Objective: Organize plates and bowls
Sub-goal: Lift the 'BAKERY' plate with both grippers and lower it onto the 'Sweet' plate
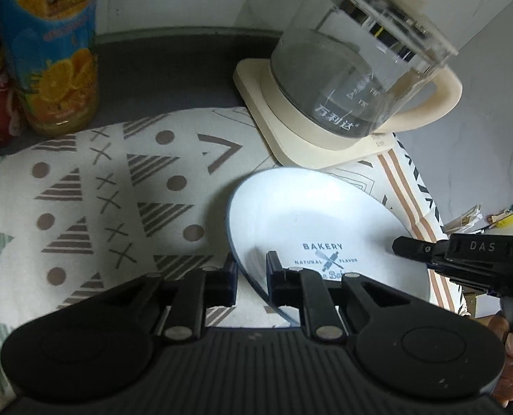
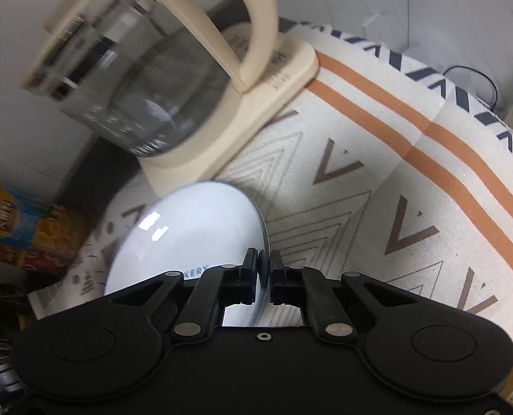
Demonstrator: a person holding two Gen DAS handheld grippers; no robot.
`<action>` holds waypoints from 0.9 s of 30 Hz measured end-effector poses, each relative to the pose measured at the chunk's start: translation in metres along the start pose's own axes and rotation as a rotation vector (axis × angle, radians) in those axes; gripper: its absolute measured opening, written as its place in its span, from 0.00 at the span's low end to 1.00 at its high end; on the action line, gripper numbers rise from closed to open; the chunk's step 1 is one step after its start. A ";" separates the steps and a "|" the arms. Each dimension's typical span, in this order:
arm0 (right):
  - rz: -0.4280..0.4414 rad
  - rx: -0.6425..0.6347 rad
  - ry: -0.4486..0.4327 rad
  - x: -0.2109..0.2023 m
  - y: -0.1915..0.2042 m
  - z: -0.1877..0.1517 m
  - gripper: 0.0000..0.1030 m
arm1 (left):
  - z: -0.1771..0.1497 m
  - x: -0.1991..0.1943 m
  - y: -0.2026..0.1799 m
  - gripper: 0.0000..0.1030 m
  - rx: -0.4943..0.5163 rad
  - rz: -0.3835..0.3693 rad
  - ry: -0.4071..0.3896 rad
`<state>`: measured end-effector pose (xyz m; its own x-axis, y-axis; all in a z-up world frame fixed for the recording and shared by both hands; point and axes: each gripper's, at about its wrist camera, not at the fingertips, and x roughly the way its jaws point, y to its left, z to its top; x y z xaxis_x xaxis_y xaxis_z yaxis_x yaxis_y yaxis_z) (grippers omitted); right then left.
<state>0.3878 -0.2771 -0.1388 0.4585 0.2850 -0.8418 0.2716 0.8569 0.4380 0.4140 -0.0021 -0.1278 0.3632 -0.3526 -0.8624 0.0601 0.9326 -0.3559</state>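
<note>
Behind the white plate [image 1: 312,221] stood a glass kettle [image 1: 353,62] on its cream base, just beside the plate's far rim. A yellow juice can [image 1: 48,52] stood far off to the left. The right gripper [image 2: 264,273] pinched the plate's edge tight. The left gripper [image 1: 251,276] had its jaws partly open around the other edge. Part of the plate's blue writing was hidden. A patterned cloth [image 1: 118,190] covered the table by a white wall.

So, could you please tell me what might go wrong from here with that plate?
1. The right gripper pinches only the plate rim; it could slip and drop.
2. The kettle stands just beyond the plate's far edge; a forward swing could knock it.
3. The left gripper straddles the rim unclamped, giving little support.
</note>
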 end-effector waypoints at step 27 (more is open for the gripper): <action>0.187 -0.359 0.047 -0.040 0.085 -0.061 0.06 | -0.100 -0.129 0.048 0.14 -0.279 0.162 -0.215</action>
<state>0.3414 -0.1892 -0.0871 0.4307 0.4626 -0.7750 -0.1297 0.8815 0.4541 0.2768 0.0807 -0.0692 0.5354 -0.1506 -0.8310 -0.2588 0.9074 -0.3312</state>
